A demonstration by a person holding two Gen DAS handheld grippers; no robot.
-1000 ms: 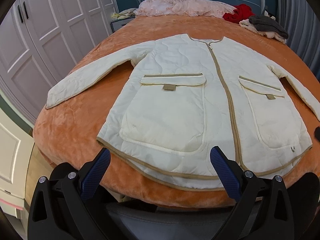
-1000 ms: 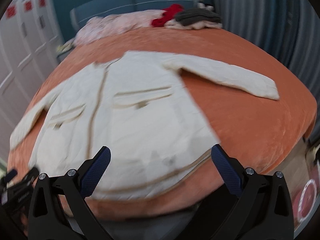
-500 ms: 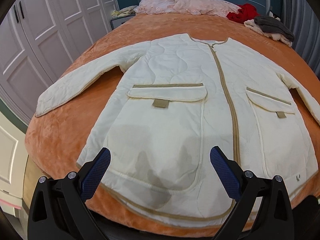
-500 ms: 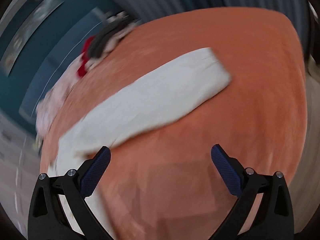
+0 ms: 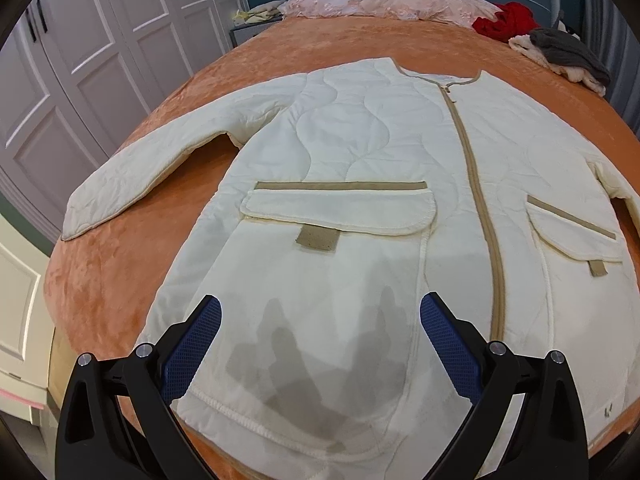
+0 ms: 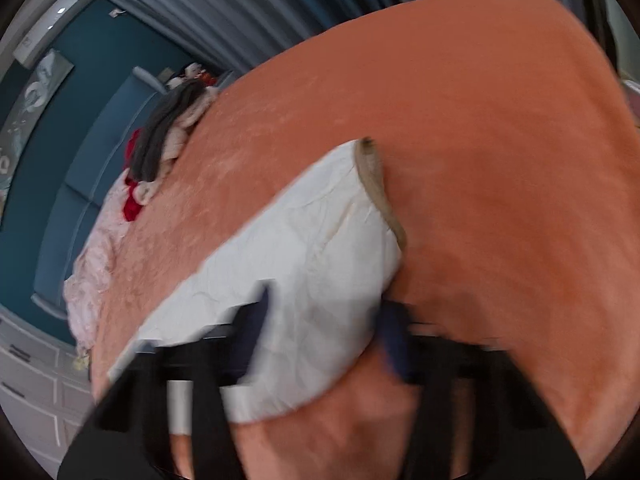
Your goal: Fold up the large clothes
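A cream quilted jacket (image 5: 360, 208) lies spread flat, front up and zipped, on the orange bed (image 5: 132, 280), its hem at the near edge and its collar toward the far headboard. Judging by this layout, folding has barely begun: the step in hand is taking hold of the right sleeve (image 6: 320, 248) so it can be brought across the body.

The right gripper (image 6: 320, 332) is blurred, its fingers closing around that sleeve just short of the tan-trimmed cuff (image 6: 380, 188); the fabric sits between them, but whether the pads already press on it I cannot tell. The left gripper (image 5: 320, 344) hovers over the lower front of the jacket, near its left pocket (image 5: 340, 212), fingers spread wide and holding nothing.

Next, the right fingers likely need a firm pinch before lifting the sleeve inward.

No containers are in view; loose clothes (image 5: 560, 48) are heaped at the far end of the bed.
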